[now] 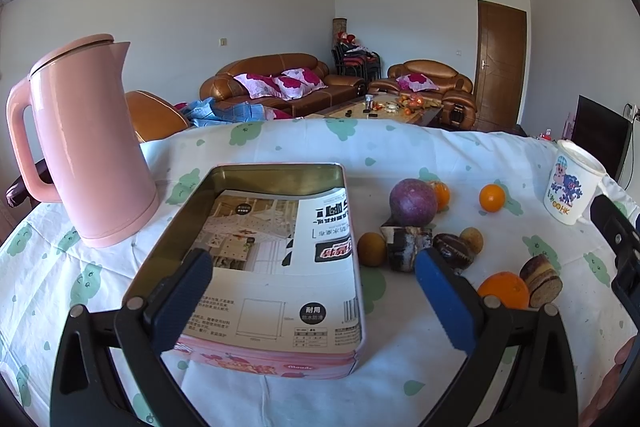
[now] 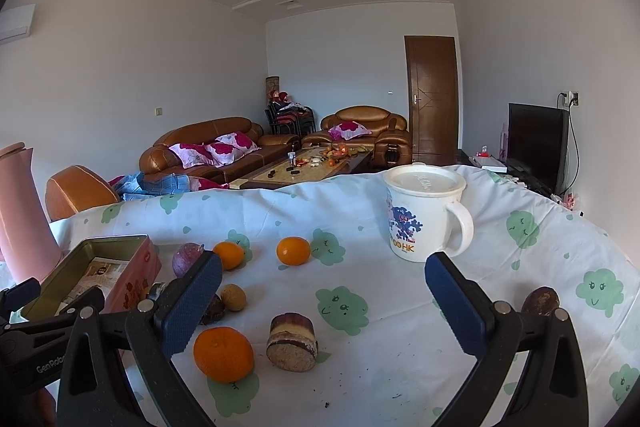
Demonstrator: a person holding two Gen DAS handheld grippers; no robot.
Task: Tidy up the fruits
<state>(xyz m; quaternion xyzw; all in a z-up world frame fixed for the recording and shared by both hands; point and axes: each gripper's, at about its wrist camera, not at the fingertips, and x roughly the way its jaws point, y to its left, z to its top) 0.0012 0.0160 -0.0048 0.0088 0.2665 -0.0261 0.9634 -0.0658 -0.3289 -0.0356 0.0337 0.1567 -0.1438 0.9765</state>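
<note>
1. Likely, a round orange (image 2: 223, 353) could be nudged by a pad and rolled across the cloth (image 2: 400, 307), since the fruits lie loose and close together.
2. The tin (image 1: 256, 267), holding only a printed sheet, could be bumped by the left gripper (image 1: 314, 297) hovering over it.
3. Both the left and right gripper (image 2: 322, 301) are seen spread wide, with nothing held or touched.
4. The fruits are scattered right of the tin.

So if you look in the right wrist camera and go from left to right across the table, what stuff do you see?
Tall pink plastic kettle → open pink rectangular tin box → round purple passion fruit → small orange tangerine → white lidded plastic mug with a cartoon print → dark brown round fruit.
</note>
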